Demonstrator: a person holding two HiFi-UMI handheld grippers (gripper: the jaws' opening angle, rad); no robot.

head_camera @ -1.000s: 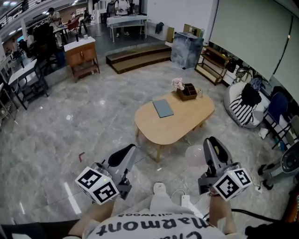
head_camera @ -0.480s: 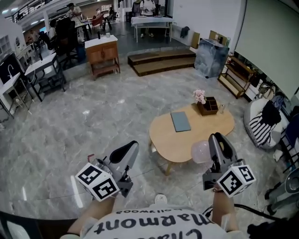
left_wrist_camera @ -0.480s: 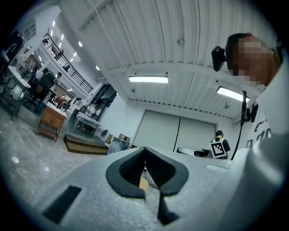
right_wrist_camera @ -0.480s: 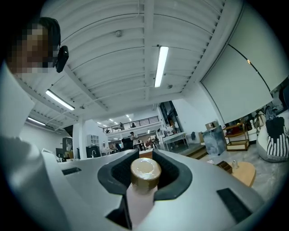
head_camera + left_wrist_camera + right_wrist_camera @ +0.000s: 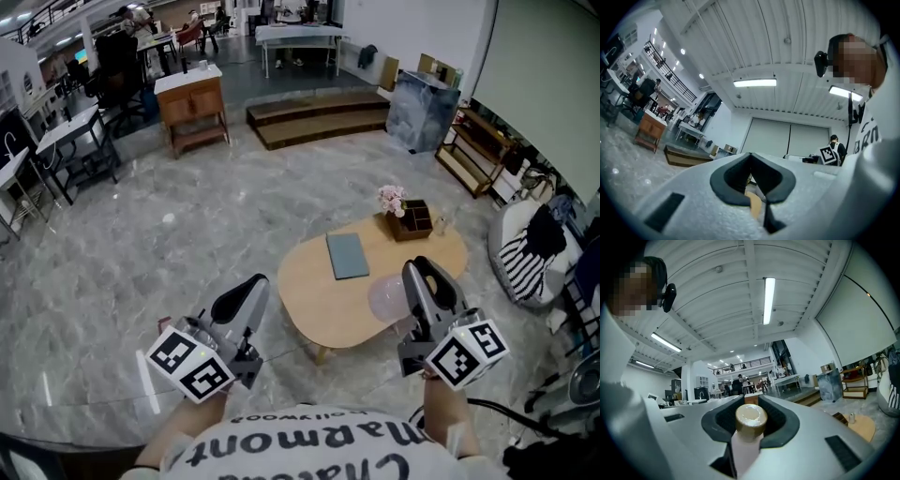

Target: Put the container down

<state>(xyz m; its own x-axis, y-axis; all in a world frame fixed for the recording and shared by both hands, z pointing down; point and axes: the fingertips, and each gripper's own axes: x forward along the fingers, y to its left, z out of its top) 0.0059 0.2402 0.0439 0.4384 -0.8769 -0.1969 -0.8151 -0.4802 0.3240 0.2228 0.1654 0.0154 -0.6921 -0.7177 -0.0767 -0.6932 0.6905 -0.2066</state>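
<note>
My right gripper point(image 5: 419, 281) is shut on the container point(image 5: 387, 298), a pale pink translucent vessel. It hangs over the near right part of a low oval wooden table point(image 5: 309, 291). In the right gripper view the container's tan round lid point(image 5: 751, 417) sits between the black pads, with its pink body point(image 5: 744, 452) below; the right gripper point(image 5: 751, 404) points up toward the ceiling. My left gripper point(image 5: 246, 295) is held left of the table over the marble floor. In its own view the left gripper point(image 5: 751, 155) has its tips together and nothing between them.
On the table lie a blue-grey pad point(image 5: 347, 255), a brown box point(image 5: 411, 221) with pink flowers point(image 5: 390, 199) and a small glass point(image 5: 439, 225). A beanbag with striped cloth point(image 5: 520, 253) is at the right. A wooden cabinet point(image 5: 192, 108), low steps point(image 5: 319, 108) and a shelf point(image 5: 478, 150) stand farther back.
The table has come closer under the grippers. The right gripper with the container now hangs over the table's near right part instead of beside it. Both grips look unchanged.
</note>
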